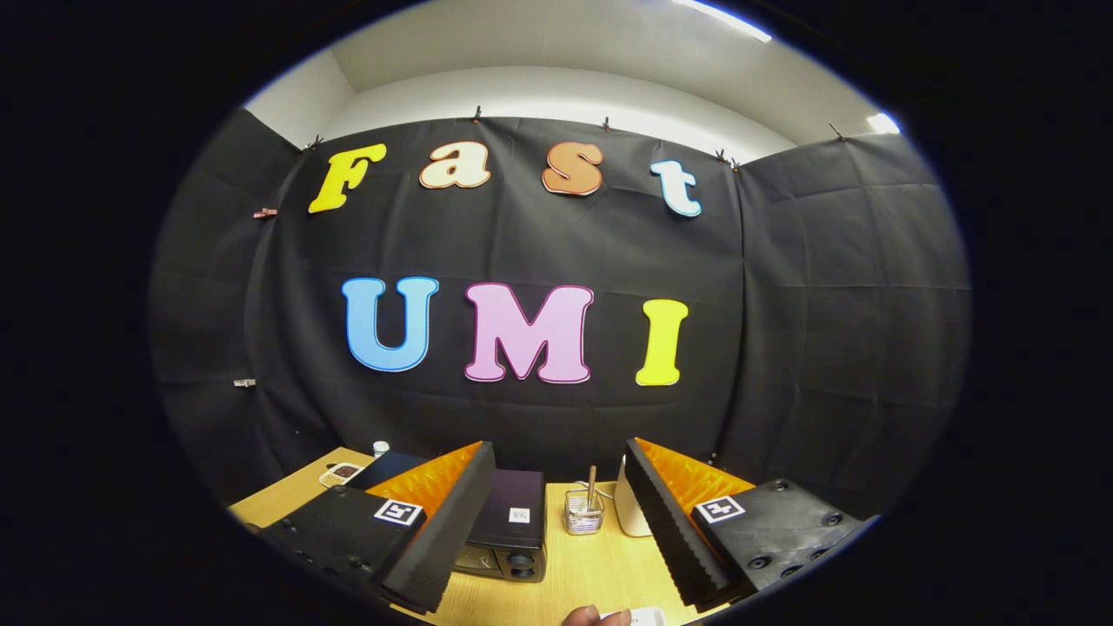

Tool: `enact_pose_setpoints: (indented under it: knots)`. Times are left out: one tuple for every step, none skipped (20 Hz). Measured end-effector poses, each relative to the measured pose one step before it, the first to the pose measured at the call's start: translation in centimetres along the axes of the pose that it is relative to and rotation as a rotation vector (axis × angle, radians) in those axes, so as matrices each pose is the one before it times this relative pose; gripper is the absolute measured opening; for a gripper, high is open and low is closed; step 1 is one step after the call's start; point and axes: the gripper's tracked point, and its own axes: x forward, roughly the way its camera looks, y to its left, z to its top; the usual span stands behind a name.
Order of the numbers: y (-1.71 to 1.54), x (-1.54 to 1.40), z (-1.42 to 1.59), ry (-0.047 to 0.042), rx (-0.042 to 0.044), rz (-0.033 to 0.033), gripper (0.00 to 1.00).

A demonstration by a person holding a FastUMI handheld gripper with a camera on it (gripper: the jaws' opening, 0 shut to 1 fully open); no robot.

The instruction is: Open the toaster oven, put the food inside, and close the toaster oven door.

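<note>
hovering with gripper (556,522) fingers spread wide, grasping nothing; toaster oven (509,535) sitting closed at eleven o'clock; likely approaching, next hooking door.

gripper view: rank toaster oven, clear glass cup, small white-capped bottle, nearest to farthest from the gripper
The gripper is open, its fingers holding nothing.
1. Toaster oven: dark box on the wooden table, just ahead, partly behind the left finger.
2. Clear glass cup: holds a stick, between the fingers, slightly beyond the oven's front.
3. Small white-capped bottle: far left, by the booth wall.
</note>
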Motion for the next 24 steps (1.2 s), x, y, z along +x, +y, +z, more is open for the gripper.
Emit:
enact_pose_setpoints:
  knots:
    - [0.211, 0.037, -0.172, 0.00406, 0.00525, 0.00032, 0.98]
    - [0.318, 0.104, -0.195, 0.00600, 0.00622, 0.00082, 0.98]
    - [0.483, 0.074, -0.382, 0.00815, 0.00713, 0.00452, 0.98]
    - [0.648, 0.096, -0.407, 0.00944, 0.00668, 0.00615, 0.98]
    - [0.680, 0.187, -0.527, 0.01082, 0.00326, 0.00627, 0.98]
    - [0.741, 0.192, -0.550, 0.01149, -0.00007, 0.00629, 0.98]
    - [0.931, 0.164, -0.621, 0.01307, 0.00099, 0.00770, 0.98]
    - [1.042, 0.283, -0.771, 0.01547, 0.00248, 0.01010, 0.98]
    - [1.011, 0.305, -0.642, 0.01546, 0.00459, 0.00876, 0.98]
    - [1.083, 0.294, -0.757, 0.01811, 0.00685, 0.00939, 0.98]
    - [1.126, 0.288, -0.897, 0.01967, 0.01001, 0.01065, 0.98]
    - [1.155, 0.381, -0.879, 0.02092, 0.00962, 0.01051, 0.98]
    - [1.050, 0.474, -0.740, 0.02169, 0.00736, 0.00958, 0.98]
    - [0.981, 0.501, -0.988, 0.02305, 0.00766, 0.00661, 0.98]
    - [0.868, 0.488, -0.973, 0.02459, 0.00973, 0.00588, 0.98]
    - [0.767, 0.628, -0.974, 0.02608, 0.01316, 0.00107, 0.98]
    - [0.687, 0.676, -1.066, 0.02924, 0.01645, 0.00068, 0.98]
    - [0.582, 0.732, -1.053, 0.03076, 0.01827, -0.00092, 0.98]
    - [0.596, 0.718, -1.161, 0.03117, 0.01630, -0.00040, 0.98]
    - [0.455, 0.710, -1.168, 0.03062, 0.00812, -0.00472, 0.99]
    - [0.253, 0.535, -1.062, 0.02763, 0.00076, -0.00893, 0.99]
    - [0.275, 0.689, -0.897, 0.02463, -0.00535, -0.00706, 0.99]
    - [0.337, 0.644, -0.927, 0.02275, -0.00863, -0.00574, 0.99]
    - [0.400, 0.718, -0.749, 0.02014, -0.00461, -0.00220, 0.98]
